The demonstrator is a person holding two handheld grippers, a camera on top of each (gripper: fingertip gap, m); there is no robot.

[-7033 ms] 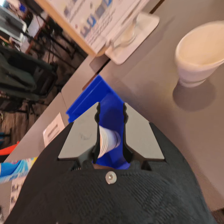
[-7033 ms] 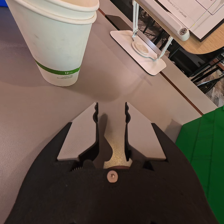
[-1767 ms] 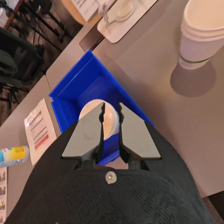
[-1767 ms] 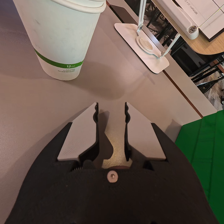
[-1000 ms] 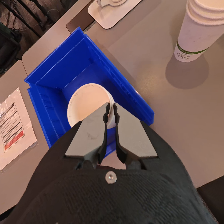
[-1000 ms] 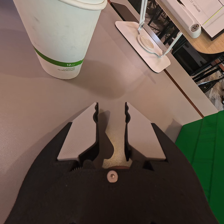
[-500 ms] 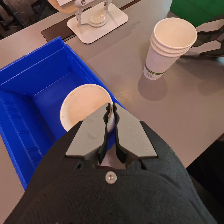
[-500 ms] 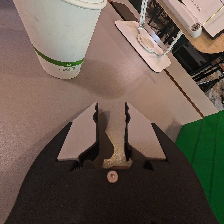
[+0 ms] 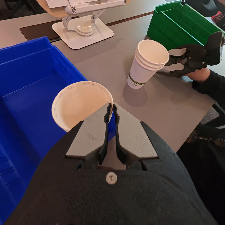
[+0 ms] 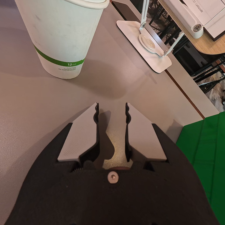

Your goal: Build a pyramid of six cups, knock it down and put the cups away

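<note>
The fingers (image 9: 131, 132) of the left gripper (image 9: 112, 105) are pinched on the rim of a white cup (image 9: 80, 103), held over the blue bin (image 9: 30, 75). The right gripper (image 10: 112, 104) is kept open and empty near the cup stack (image 10: 63, 36) on the table (image 10: 36, 103). The thin rim could be bent or dropped if squeezed badly.

cup (image 9: 77, 103) over left bin (image 9: 30, 75) | stack (image 9: 146, 64) right, on table (image 9: 164, 103)
</note>
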